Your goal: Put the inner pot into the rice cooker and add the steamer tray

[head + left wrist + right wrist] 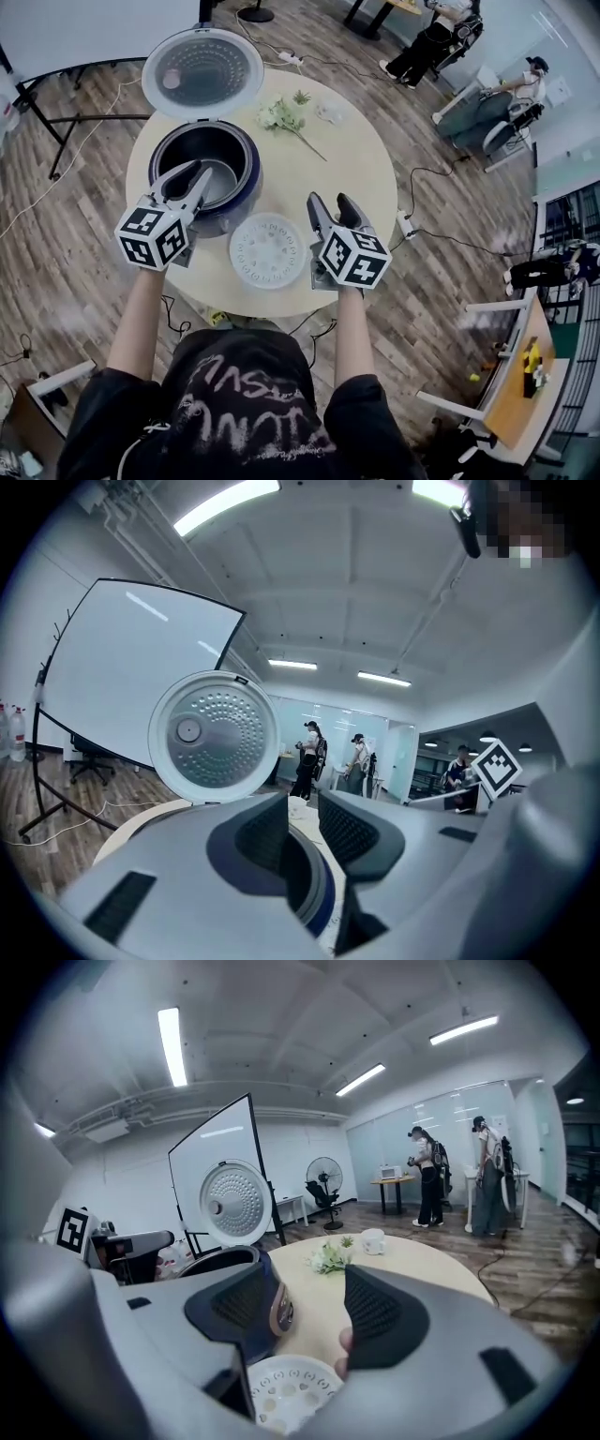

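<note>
Steamer tray (268, 249) lies at the table's (356, 169) near edge, beside the right gripper (330, 208), whose jaws are wide and empty. It should pinch the tray's rim and lift it level. Left gripper (200, 171), narrowly parted and grasping nothing, hovers over the inner pot (225, 178) in the rice cooker (246, 178).

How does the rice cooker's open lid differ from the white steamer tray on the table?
The lid stands raised open behind the rice cooker; the steamer tray lies flat on the table. The lid's inner face is grey metal with fine dots; the steamer tray is white with larger cut-outs. The lid joins the rice cooker; the steamer tray lies apart from it, nearer the person. Both are round.
</note>
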Demonstrator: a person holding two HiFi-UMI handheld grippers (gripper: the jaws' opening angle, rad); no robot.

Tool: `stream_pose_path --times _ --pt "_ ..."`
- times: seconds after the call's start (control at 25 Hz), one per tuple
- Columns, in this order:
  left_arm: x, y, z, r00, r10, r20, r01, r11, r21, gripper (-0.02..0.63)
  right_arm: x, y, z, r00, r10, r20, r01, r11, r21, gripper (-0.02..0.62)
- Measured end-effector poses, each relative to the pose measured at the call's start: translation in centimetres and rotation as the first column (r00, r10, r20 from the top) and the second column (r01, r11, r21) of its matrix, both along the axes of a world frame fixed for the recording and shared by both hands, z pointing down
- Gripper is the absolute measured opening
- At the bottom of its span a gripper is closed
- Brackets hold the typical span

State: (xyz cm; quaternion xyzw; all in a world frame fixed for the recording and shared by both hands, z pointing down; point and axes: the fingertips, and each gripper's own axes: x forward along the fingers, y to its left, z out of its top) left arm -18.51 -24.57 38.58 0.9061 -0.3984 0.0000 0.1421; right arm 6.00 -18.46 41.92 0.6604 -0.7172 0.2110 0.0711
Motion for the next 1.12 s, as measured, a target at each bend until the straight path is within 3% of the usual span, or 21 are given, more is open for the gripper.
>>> stream_pose_path --times 0.28,0.56,0.68,0.76,0.84,0.96,1.12 --pt "3.9 1.4 -1.4 1.0 0.008 -0.015 -0.007 0.999 0.054 0.11 4.1 2.5 -1.0 0.999 0.05 0.02 -0.051 0.997 0.052 0.263" --pt "8.6 5.0 -2.9 1.0 0.002 0.03 -0.006 0.991 0.132 0.11 8.7 6.5 -2.5 0.994 0.095 0.052 -0.1 0.988 0.117 0.184" --pt "10.2 6.6 -3.2 0.999 -0.006 0.051 -0.002 0.988 0.155 0.103 10.5 8.4 -3.3 0.993 0.122 0.006 -0.121 0.98 0.157 0.133" --pt "10.9 7.4 -3.4 0.999 -0.012 0.045 0.004 0.987 0.159 0.086 11.5 9.3 -3.9 0.988 0.143 -0.05 -0.131 0.973 0.192 0.089" --pt "11.6 8.1 -3.4 0.999 -0.024 0.047 0.015 0.986 0.163 0.08 12.5 10.1 -4.3 0.986 0.163 -0.039 -0.151 0.964 0.221 0.016" --pt "12.1 9.0 -3.0 0.997 -0.045 0.062 0.034 0.985 0.17 0.067 13.6 11.2 -4.2 0.988 0.153 0.027 -0.155 0.957 0.244 0.005" --pt "11.2 9.9 -2.6 0.992 -0.098 0.077 0.083 0.98 0.181 0.013 13.5 11.5 -3.8 0.993 0.111 0.039 -0.118 0.957 0.266 0.005"
